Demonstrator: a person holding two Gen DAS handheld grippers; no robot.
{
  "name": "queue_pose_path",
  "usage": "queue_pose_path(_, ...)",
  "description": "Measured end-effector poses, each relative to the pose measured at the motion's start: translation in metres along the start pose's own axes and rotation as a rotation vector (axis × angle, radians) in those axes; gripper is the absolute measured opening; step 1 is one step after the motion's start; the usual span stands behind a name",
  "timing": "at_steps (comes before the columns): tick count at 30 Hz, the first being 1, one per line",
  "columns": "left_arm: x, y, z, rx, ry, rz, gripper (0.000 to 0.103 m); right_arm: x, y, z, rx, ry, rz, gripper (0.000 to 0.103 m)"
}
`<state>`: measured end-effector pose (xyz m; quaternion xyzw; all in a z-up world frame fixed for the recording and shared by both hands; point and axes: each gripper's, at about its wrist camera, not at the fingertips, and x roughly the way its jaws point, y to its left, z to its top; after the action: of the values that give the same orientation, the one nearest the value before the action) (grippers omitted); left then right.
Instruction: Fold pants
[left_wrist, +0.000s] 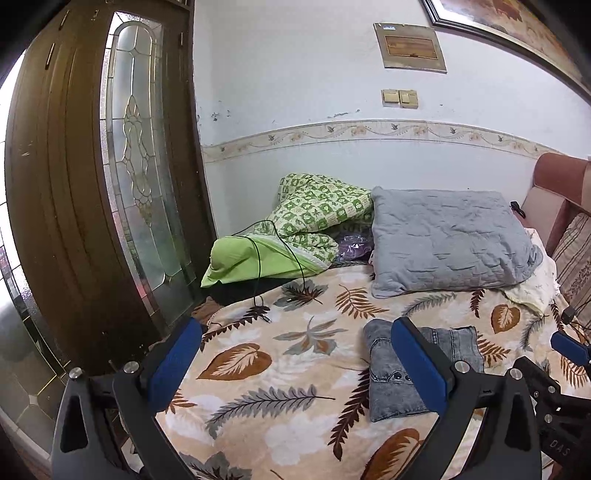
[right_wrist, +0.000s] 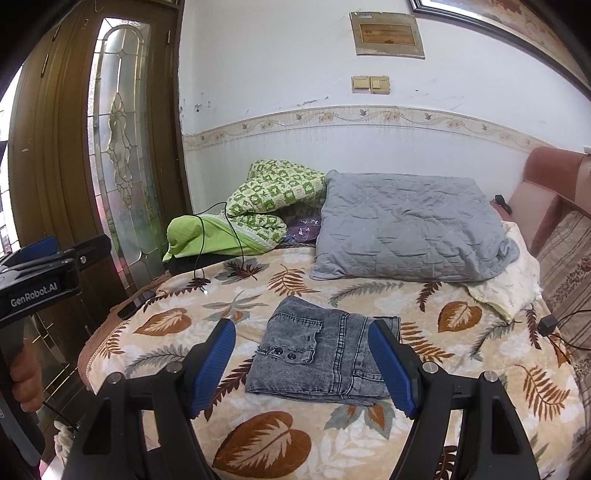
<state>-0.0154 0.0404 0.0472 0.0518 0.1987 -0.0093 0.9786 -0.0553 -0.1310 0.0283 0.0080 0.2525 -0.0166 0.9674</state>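
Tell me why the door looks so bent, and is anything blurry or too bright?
Left wrist view: the fisheye lens bows the door and darkens the corners; daylight at the far left edge is blown out. Right wrist view: the same curving of the door and wall border; the jeans are sharp and evenly lit, with only soft shadows.

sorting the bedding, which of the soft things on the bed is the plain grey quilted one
The grey pillow by the wall: plain quilted grey, unlike the green checked quilt left of it and the folded denim pants.

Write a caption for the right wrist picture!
Open right gripper above folded grey pants on a leaf-print blanket.
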Motion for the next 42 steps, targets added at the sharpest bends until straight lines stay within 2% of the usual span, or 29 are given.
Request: queue_pose_path(42,-0.006,0.024,-0.005,-0.054,0.002,0.013,0.102,0.000,0.022,0.010,-0.030,-0.017,0.009,0.077)
